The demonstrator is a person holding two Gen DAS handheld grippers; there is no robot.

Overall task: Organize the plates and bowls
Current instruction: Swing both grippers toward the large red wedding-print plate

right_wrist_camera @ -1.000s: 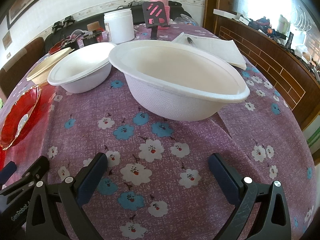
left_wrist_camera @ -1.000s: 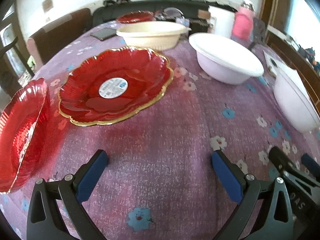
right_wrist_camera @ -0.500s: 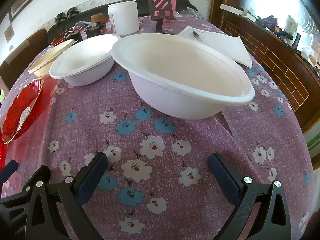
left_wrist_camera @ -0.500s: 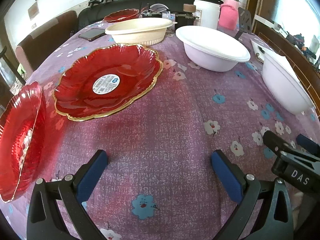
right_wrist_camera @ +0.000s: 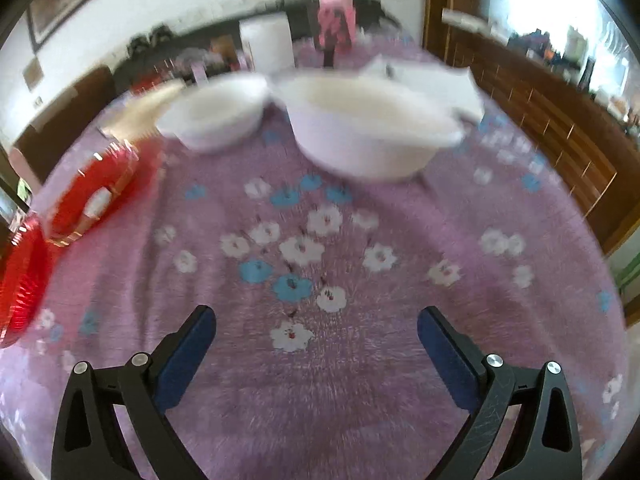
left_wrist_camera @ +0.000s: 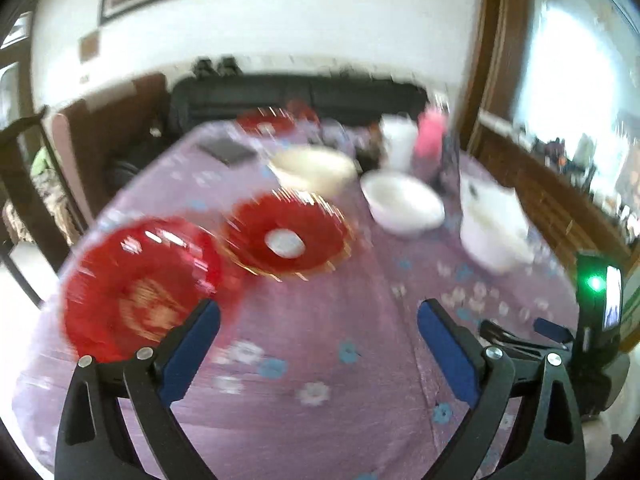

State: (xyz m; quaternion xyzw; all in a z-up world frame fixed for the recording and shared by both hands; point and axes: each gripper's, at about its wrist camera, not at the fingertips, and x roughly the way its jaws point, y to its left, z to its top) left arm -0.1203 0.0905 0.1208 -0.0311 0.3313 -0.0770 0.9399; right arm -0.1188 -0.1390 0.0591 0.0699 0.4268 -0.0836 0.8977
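Both views blurred. My left gripper [left_wrist_camera: 318, 332] hangs above the purple flowered tablecloth [left_wrist_camera: 320, 340], jaws spread wide, nothing between the blue pads [left_wrist_camera: 192, 344]; my right gripper [right_wrist_camera: 316, 340] likewise released and empty over the same cloth.

Landmark: gold-rimmed red plate [left_wrist_camera: 286, 238], mid-table, lying flat, a white round label at its centre, otherwise empty. Second red plate [left_wrist_camera: 138, 284] just beside it on the near left, by the table edge; whether the rims touch, cannot tell. Cream bowl [left_wrist_camera: 314, 168] just behind the landmark plate; small white bowl [left_wrist_camera: 402, 204] to its right; large white bowl [left_wrist_camera: 494, 224] further right; all three look empty. Third red plate [left_wrist_camera: 272, 122] at the far end. White jar [left_wrist_camera: 398, 140] and pink bottle [left_wrist_camera: 430, 138] stand behind the small white bowl; contents not visible.
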